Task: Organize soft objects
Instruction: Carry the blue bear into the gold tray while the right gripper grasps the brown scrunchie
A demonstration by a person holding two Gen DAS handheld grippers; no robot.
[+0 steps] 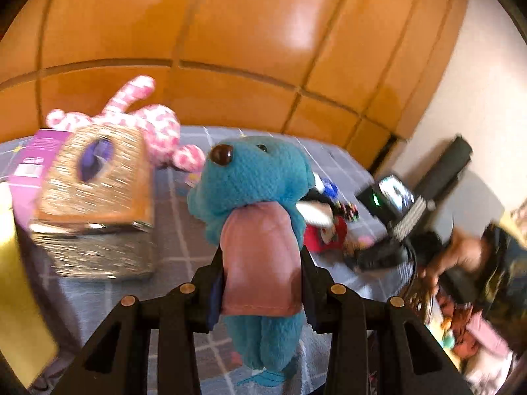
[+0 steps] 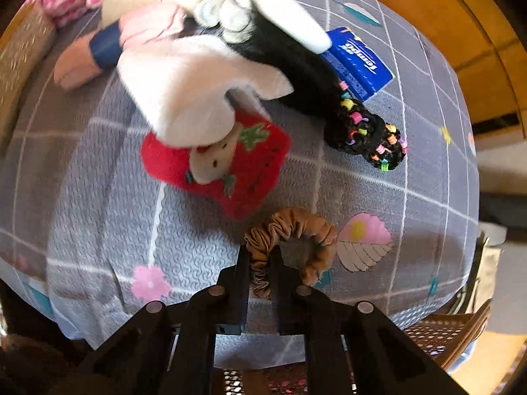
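The left gripper (image 1: 262, 263) is clamping a blue plush toy (image 1: 253, 177) (pink bib between its 2 fingers), lifted above the grey cloth (image 1: 184, 230). The right gripper (image 2: 260, 263) is pinching a brown scrunchie (image 2: 296, 233), just ahead of its fingertips on the cloth.

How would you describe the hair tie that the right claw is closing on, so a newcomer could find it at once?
On the grey grid-patterned cloth, look just below the red strawberry plush, beside a pink flower print. There the right claw pinches a tan fabric scrunchie. Unlike the black beaded scrunchie further up, it is plain, gathered and brown.
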